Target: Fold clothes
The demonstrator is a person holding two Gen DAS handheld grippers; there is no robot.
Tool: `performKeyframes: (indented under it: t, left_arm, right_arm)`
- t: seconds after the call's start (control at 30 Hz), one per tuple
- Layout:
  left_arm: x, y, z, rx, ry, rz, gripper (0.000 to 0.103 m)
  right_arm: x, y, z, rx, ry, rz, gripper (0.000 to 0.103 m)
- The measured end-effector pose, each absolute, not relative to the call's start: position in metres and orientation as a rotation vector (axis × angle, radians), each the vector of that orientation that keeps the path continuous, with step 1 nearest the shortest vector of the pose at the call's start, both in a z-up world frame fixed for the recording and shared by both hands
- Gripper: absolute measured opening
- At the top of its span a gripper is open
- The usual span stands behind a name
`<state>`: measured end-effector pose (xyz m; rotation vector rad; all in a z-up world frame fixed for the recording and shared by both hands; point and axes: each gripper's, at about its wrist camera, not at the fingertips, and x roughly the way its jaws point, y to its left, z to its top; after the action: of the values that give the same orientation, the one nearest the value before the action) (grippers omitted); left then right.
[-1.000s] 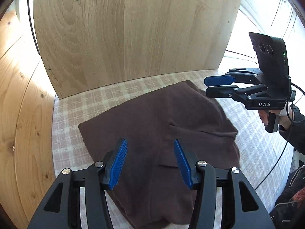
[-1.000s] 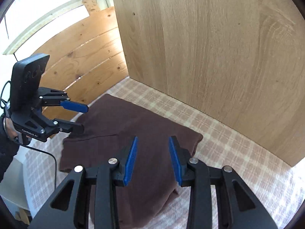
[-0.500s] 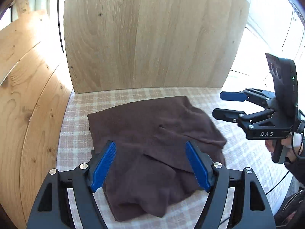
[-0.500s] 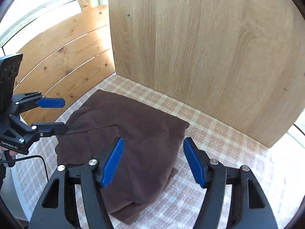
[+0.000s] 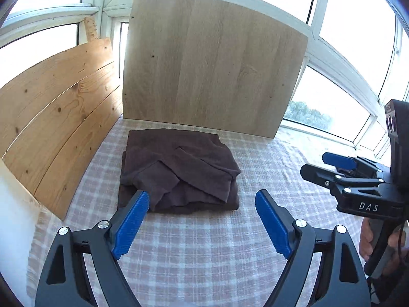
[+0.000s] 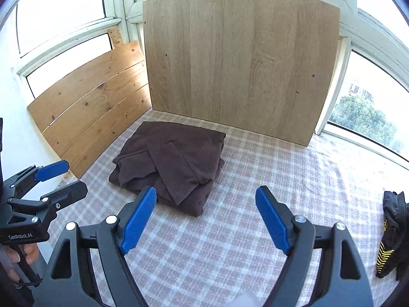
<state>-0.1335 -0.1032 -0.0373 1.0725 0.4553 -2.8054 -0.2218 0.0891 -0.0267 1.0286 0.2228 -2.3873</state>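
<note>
A dark brown garment (image 5: 179,171) lies folded in a rough square on the checked tablecloth (image 5: 204,243), close to the back boards. It also shows in the right wrist view as the brown garment (image 6: 171,163). My left gripper (image 5: 202,204) hangs above the cloth in front of it, jaws still opening, nothing between them. My right gripper (image 6: 205,202) is likewise drawn back, jaws opening and empty. Each gripper shows in the other's view: the right gripper (image 5: 322,166) at the right edge, the left gripper (image 6: 66,179) at the left edge.
A tall pale wooden board (image 5: 212,64) stands behind the garment, and a plank panel (image 5: 58,117) walls the left side. Windows lie beyond. A black item with yellow marks (image 6: 391,235) lies at the right edge of the tablecloth. A hand (image 5: 370,238) holds the right gripper's handle.
Both grippers have pulled back and up from the brown garment, and their jaws have spread wider. The garment now lies untouched on the cloth, farther off.
</note>
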Motion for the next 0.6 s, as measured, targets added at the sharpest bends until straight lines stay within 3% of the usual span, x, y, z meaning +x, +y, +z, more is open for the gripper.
performKeyframes:
  t: [0.1, 0.17, 0.6]
  left_arm:
    - [-0.108, -0.081, -0.03, 1.063, 0.466, -2.781, 0.088]
    - [-0.094, -0.065, -0.027, 1.062, 0.433, -2.767, 0.103]
    - [-0.036, 0.011, -0.03, 1.204, 0.344, -2.645, 0.102]
  right_arm:
    - [-0.197, 0.105, -0.022, 1.027, 0.212, -2.369, 0.08]
    - [-0.182, 0.115, -0.021, 1.024, 0.233, -2.383, 0.08]
    - [-0.137, 0.165, -0.031, 1.1, 0.214, -2.394, 0.08]
